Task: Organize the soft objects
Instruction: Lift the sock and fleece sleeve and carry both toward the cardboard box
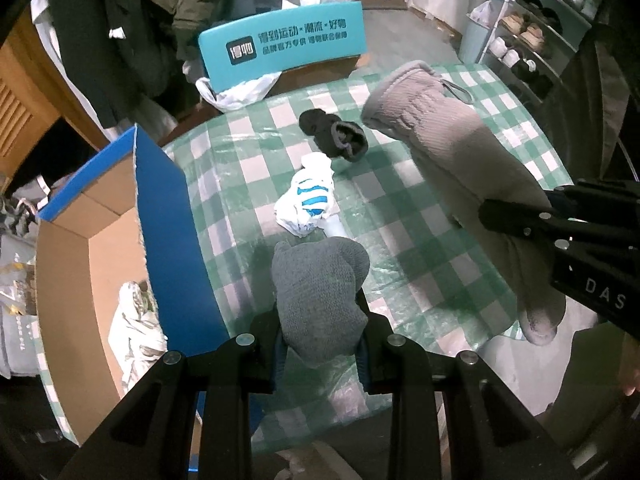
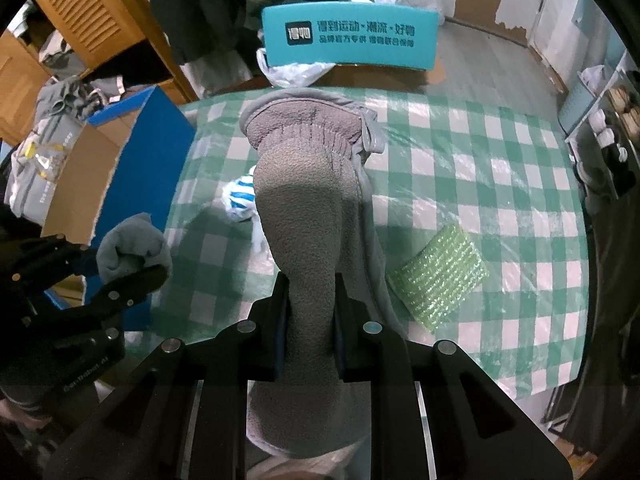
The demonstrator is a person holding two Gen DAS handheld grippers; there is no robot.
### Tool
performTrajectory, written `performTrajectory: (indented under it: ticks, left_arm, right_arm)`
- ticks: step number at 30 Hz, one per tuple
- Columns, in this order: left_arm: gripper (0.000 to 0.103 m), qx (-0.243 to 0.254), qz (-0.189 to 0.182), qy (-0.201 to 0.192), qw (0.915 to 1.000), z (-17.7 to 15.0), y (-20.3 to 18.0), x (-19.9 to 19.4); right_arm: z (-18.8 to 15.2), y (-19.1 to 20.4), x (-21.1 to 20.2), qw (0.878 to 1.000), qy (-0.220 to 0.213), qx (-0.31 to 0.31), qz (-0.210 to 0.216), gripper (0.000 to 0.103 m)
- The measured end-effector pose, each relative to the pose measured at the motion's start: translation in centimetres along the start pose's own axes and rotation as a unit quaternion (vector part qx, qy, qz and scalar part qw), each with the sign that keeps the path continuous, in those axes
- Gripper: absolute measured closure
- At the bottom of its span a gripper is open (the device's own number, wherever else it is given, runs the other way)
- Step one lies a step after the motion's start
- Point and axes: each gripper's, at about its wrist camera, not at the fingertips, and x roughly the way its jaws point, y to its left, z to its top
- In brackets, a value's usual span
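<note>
Grey rolled sock [image 1: 316,280] was pinched in the left gripper [image 1: 320,344], held above the green-checked tablecloth [image 1: 420,248] beside the blue cardboard box [image 1: 176,216]. Long grey fleece glove [image 2: 308,208] hung clamped in the right gripper [image 2: 310,320], off the table. On the cloth lay a white-and-blue sock bundle [image 1: 308,200], a dark sock [image 1: 334,136] and a green sponge [image 2: 438,276].
</note>
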Motion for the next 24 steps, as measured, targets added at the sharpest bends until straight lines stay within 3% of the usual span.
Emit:
performTrajectory:
  ticks: [24]
  left_arm:
    - [0.075,-0.003,0.015,-0.038,0.9992,-1.3,2.1,-3.5]
  right_arm:
    - [1.5,4.3,-2.8,0.999,-0.033,-0.036,0.016,0.087]
